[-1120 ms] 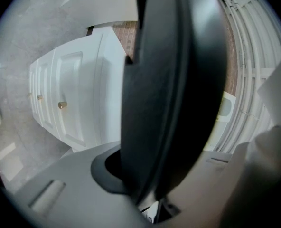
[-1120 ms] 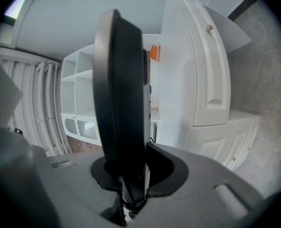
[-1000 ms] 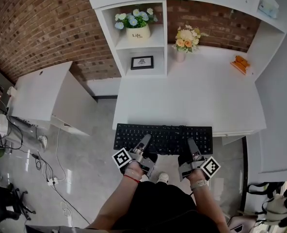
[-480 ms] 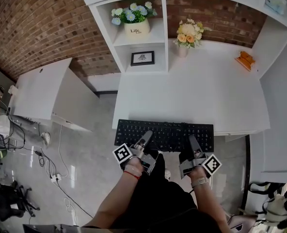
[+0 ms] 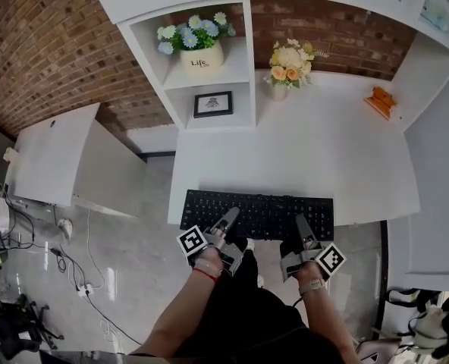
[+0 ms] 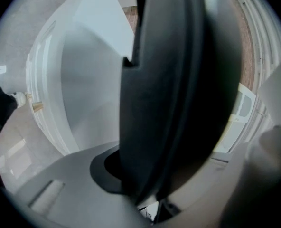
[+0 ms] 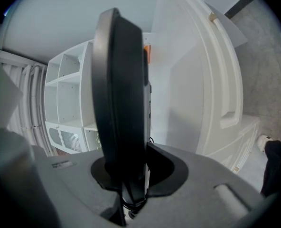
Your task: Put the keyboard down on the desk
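Upper shelf [image 5: 209, 84] carries a cream pot of blue and white flowers [image 5: 199, 48]; a framed picture [image 5: 213, 103] stands beneath. Vase of peach flowers [image 5: 285, 65] to its right. Small orange item [image 5: 379, 101], possibly a toy, further right. Cables [image 5: 61, 256] trail across the floor [image 5: 133, 264].

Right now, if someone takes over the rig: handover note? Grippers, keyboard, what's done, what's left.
Left gripper: shut on the keyboard, on the left part of its near edge.
Right gripper: shut on the keyboard, on the right part of its near edge.
Keyboard: lies across the front edge of the white desk; cannot tell whether it touches the desk.
Done: keyboard brought to the desk front.
Left: probably slide it further on, set it flat, open both grippers, pull back.
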Demonstrator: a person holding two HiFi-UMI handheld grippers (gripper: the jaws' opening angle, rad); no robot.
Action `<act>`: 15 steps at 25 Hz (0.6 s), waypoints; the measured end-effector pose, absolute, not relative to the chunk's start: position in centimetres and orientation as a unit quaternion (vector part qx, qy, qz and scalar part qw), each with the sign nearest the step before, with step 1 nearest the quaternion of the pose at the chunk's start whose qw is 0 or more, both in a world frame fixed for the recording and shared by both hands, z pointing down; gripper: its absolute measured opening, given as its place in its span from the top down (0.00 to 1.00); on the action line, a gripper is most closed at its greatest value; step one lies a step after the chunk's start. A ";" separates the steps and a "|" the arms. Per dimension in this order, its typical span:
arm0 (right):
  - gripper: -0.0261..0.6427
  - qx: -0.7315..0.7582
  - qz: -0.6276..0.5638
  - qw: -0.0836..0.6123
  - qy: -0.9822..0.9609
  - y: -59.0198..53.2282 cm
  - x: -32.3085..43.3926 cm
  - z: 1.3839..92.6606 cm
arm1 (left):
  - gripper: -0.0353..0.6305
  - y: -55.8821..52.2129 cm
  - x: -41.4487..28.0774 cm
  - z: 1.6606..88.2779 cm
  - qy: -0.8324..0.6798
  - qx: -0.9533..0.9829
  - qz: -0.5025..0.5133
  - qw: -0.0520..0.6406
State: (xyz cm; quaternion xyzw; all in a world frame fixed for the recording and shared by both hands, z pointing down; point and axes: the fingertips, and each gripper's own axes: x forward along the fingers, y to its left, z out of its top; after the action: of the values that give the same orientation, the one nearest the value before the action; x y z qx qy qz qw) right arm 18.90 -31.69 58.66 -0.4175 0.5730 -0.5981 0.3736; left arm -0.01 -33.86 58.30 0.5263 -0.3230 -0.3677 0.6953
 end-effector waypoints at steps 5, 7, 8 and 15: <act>0.86 -0.428 -0.608 0.368 0.558 -34.5 19.0 59.7 | 0.83 -36.6 0.3 59.0 -0.315 0.533 -0.341 0.707; 0.86 -0.432 -0.612 0.367 0.551 -35.8 19.0 60.1 | 0.83 -37.7 0.3 59.3 -0.315 0.539 -0.327 0.709; 0.86 -0.434 -0.615 0.367 0.547 -36.4 18.9 60.3 | 0.84 -38.2 0.3 59.4 -0.315 0.544 -0.318 0.710; 0.86 -0.448 -0.628 0.363 0.523 -40.5 19.0 61.1 | 0.85 -42.1 0.4 60.8 -0.307 0.557 -0.273 0.721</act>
State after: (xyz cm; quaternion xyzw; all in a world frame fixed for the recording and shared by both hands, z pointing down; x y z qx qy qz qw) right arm 18.97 -40.51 61.09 -0.4481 0.5226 -0.6282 0.3626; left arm 0.40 -42.06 60.82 0.5574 -0.3070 -0.2734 0.7213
